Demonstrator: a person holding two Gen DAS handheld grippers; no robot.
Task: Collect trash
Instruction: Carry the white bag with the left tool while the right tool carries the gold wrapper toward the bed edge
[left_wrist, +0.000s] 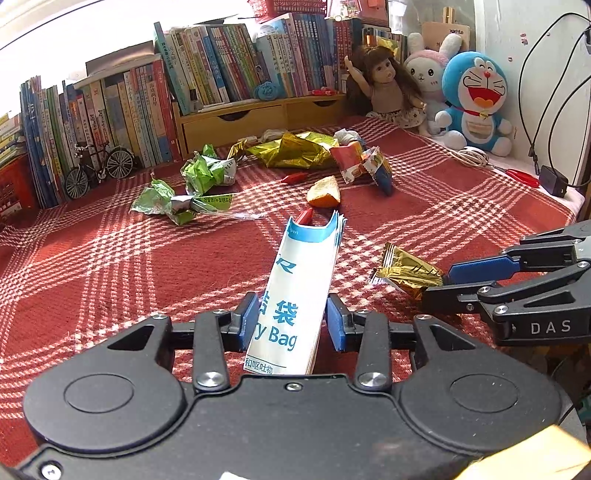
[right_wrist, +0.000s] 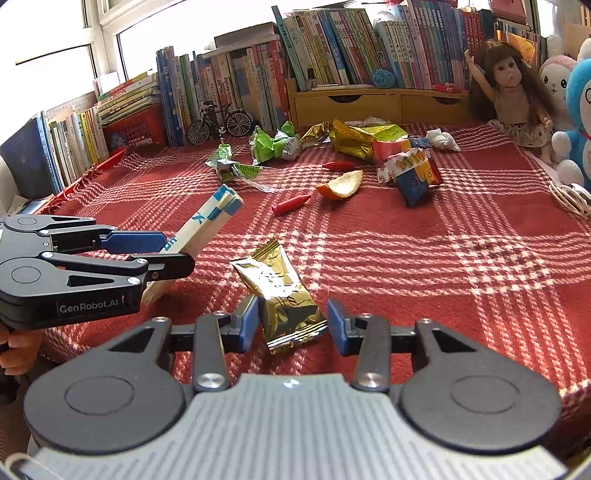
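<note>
Left jaws clamp white-blue paper bag (left_wrist: 295, 295); right jaws straddle (unclosed) crinkled gold wrapper (right_wrist: 280, 295).

I see a coarse, matt woven cloth (right_wrist: 424, 258) in red and white plaid. The gold wrapper (right_wrist: 284, 299) is glossy, crinkled foil. The white-and-blue bag (left_wrist: 299, 295) reads as smooth, matt paper. My left gripper (left_wrist: 291, 321) has matt black plastic links, blue pads and bright metal screws.

Crumpled gold foil wrapper (right_wrist: 282, 295) flat on red plaid cloth; white-blue paper bag (left_wrist: 295, 291) folded, tilted upward.
</note>
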